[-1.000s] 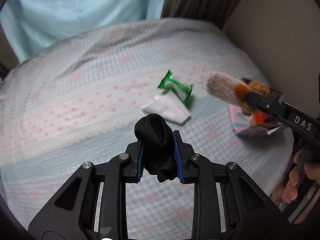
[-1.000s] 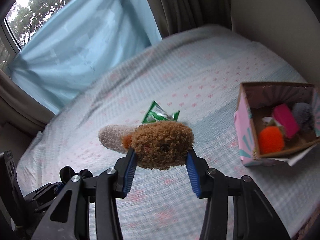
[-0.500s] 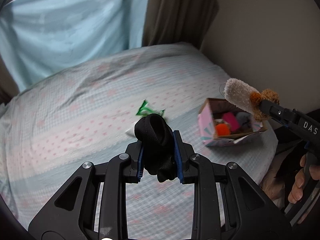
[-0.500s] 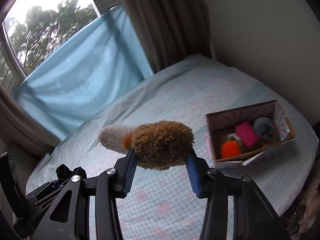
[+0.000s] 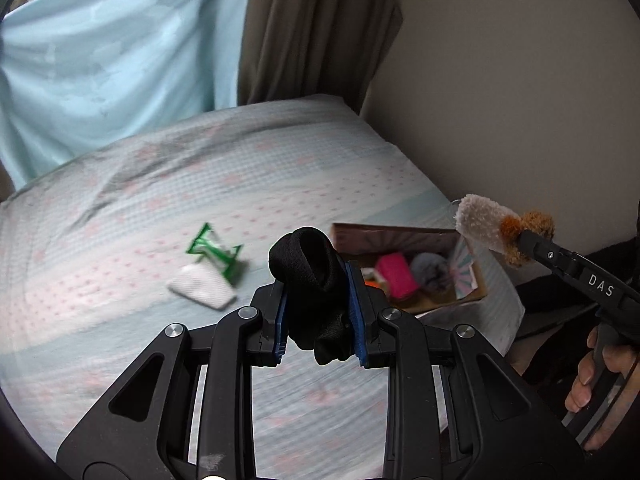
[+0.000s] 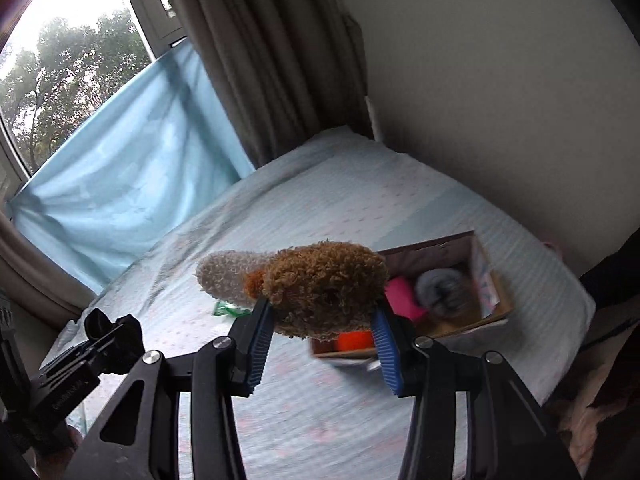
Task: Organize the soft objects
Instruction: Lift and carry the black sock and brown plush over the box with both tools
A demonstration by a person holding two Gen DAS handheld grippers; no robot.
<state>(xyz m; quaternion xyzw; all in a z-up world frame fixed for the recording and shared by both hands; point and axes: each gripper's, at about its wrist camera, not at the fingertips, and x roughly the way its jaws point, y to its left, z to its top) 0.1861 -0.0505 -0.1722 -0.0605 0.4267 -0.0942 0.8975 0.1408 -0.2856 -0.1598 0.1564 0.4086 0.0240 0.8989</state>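
My left gripper (image 5: pixel 320 312) is shut on a black sock (image 5: pixel 314 280), held above the bed. My right gripper (image 6: pixel 324 328) is shut on a brown and cream plush toy (image 6: pixel 316 292); it shows at the right of the left wrist view (image 5: pixel 496 230). An open cardboard box (image 6: pixel 492 312) sits at the bed's right edge, holding a pink item (image 6: pixel 402 294), a grey fluffy item (image 6: pixel 440 286) and an orange item (image 6: pixel 352 338). The box (image 5: pixel 468 284) lies just beyond the sock. The left gripper (image 6: pixel 104 336) shows at lower left in the right wrist view.
A green packet (image 5: pixel 214 250) and a white cloth (image 5: pixel 202 286) lie on the pale blue bed sheet (image 5: pixel 140 216). A blue curtain (image 5: pixel 104 60), a brown drape (image 5: pixel 308 28) and a wall (image 5: pixel 520 80) border the bed. A hand (image 5: pixel 600 372) holds the right gripper.
Both grippers have lifted and pulled back from the bed with their loads. The box has come into full view and sits closer to the middle of each frame.
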